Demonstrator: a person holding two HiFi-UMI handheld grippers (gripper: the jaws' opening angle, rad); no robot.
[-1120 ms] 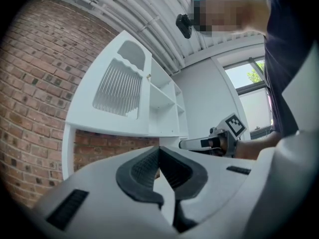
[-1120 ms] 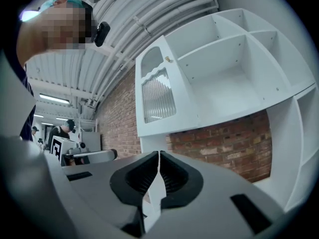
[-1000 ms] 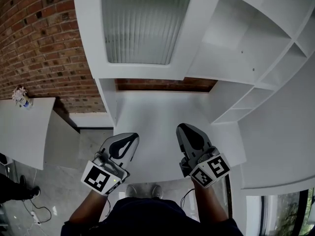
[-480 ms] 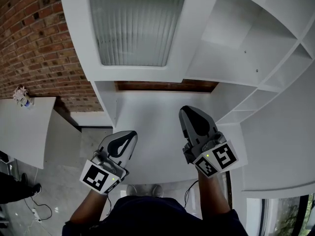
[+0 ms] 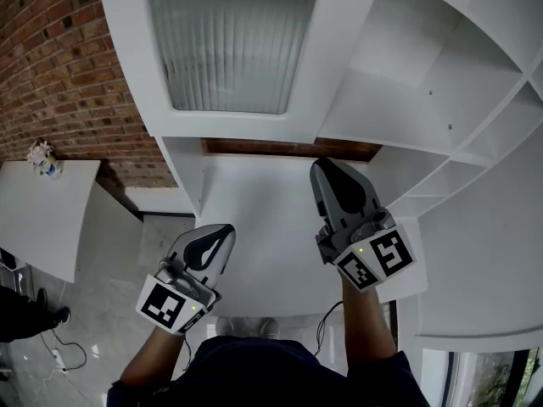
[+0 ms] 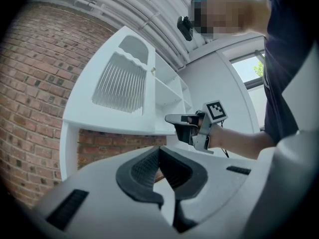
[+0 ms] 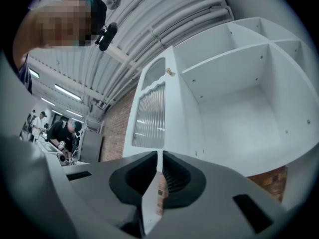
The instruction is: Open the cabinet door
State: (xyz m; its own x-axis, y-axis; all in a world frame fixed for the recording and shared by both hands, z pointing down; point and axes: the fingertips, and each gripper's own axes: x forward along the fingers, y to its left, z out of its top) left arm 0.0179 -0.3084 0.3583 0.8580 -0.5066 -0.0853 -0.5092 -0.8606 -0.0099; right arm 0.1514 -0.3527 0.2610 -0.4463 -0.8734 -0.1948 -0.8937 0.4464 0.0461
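The white cabinet door [image 5: 233, 41] with its ribbed glass pane hangs closed above the counter; it also shows in the left gripper view [image 6: 119, 83] and the right gripper view [image 7: 149, 116]. A small knob [image 7: 170, 72] sits by the door's upper corner. My right gripper [image 5: 321, 164] is raised below the door's lower right corner, apart from it, jaws shut with nothing between them [image 7: 159, 154]. My left gripper [image 5: 225, 230] hovers lower over the counter's left part, also shut and empty [image 6: 159, 148]. From the left gripper view I see the right gripper [image 6: 172, 118] level in the air.
Open white shelves [image 5: 424, 66] adjoin the door on the right. A white counter [image 5: 263, 236] lies under both grippers. Brick wall [image 5: 59, 66] stands at left, with a white table [image 5: 34, 219] bearing a small object [image 5: 40, 155]. People [image 7: 62, 131] work in the background.
My right gripper has risen and moved forward toward the cabinet's underside. The left gripper has stayed in place. Both remain shut.
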